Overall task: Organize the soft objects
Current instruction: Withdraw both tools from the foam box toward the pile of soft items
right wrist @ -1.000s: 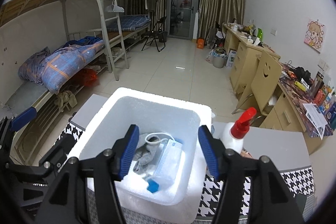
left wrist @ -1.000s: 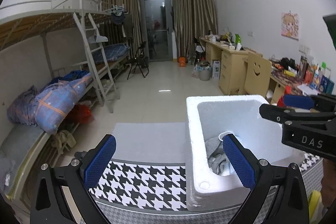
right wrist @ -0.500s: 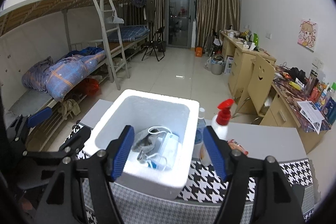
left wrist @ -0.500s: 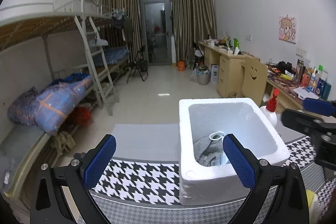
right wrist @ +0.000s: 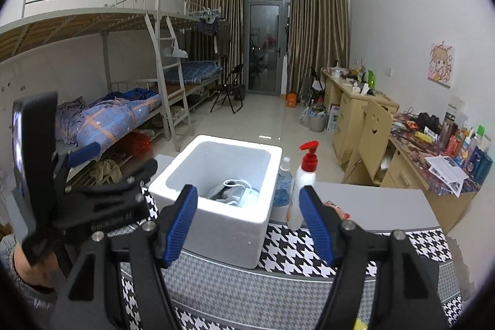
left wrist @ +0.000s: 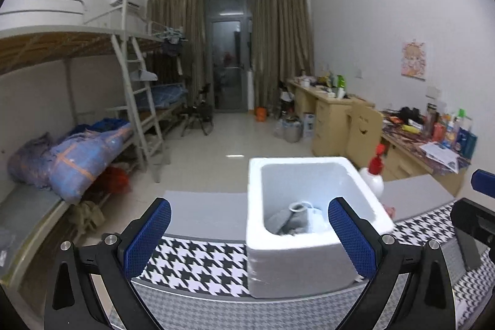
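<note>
Right wrist view shows a white foam box [right wrist: 216,206] standing on a table [right wrist: 309,277] covered in a black-and-white houndstooth cloth, and the box serves as the landmark for everything else. Inside it, low against its bottom, lie the soft things: a grey cloth [right wrist: 224,192] and a pale face mask [right wrist: 247,195] with a white ear loop. The right gripper [right wrist: 249,226] hangs on the near side of the box, its blue fingers [right wrist: 181,225] spread wide with nothing between them, apart from the box wall. Just to the right of the box stand a white pump bottle [right wrist: 301,190] with a red top and, behind it, a clear bottle [right wrist: 283,184] of bluish liquid; a small red packet [right wrist: 335,209] lies near them. To the left of the box the left gripper [left wrist: 249,237] shows as a black frame, held by a hand [right wrist: 27,265] in a grey cuff. From its own camera its blue pads [left wrist: 148,235] are also spread wide and empty, short of the box. Beyond the box lie a tiled floor, a bunk bed [right wrist: 108,101] at left and wooden desks [right wrist: 355,104] at right.
</note>
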`<state>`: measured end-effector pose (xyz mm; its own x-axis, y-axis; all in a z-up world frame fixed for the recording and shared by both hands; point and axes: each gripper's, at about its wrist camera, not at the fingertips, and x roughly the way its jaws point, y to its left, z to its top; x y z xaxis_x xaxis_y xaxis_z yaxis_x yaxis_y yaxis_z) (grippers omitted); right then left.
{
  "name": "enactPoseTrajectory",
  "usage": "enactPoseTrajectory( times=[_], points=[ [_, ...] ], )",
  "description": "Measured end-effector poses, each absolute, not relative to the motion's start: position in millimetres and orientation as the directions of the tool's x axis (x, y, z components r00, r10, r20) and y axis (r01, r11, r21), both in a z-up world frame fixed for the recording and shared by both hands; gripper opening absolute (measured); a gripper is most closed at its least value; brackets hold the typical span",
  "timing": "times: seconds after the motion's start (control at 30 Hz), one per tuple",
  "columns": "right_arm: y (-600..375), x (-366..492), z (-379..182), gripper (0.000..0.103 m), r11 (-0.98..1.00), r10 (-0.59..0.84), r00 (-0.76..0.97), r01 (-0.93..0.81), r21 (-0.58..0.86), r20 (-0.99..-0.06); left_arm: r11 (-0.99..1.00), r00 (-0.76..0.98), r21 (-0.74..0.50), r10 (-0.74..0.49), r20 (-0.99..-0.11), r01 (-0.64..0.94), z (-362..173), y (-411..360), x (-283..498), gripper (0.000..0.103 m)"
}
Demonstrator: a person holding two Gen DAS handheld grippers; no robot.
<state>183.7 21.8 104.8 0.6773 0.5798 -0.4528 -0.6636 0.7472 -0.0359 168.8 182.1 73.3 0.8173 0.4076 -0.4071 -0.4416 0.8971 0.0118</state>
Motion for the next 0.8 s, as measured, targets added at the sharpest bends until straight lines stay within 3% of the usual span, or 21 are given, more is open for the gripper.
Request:
enactPoseTrajectory(
  times=[0.13,0.47,0.8],
  points=[
    [8,175,103,0.073,0.746,0.592,0.678,-0.665,-0.021,-0.436,0.902,0.807,0.046,0.407,-0.428,-0.43,68,175,172,0.102],
    [-23,164,89,0.073,0.78,0.561,0.707,-0.626,-0.011,-0.429,0.912,0.837,0.099,0.405,-0.367,-0.398,64,148,156,0.102],
    [-50,140,96,0.073,0.797,0.541,0.736,-0.603,-0.031,-0.407,0.93,0.865,0.076,0.363,-0.346,-0.359,73,117,132,0.102]
  ],
)
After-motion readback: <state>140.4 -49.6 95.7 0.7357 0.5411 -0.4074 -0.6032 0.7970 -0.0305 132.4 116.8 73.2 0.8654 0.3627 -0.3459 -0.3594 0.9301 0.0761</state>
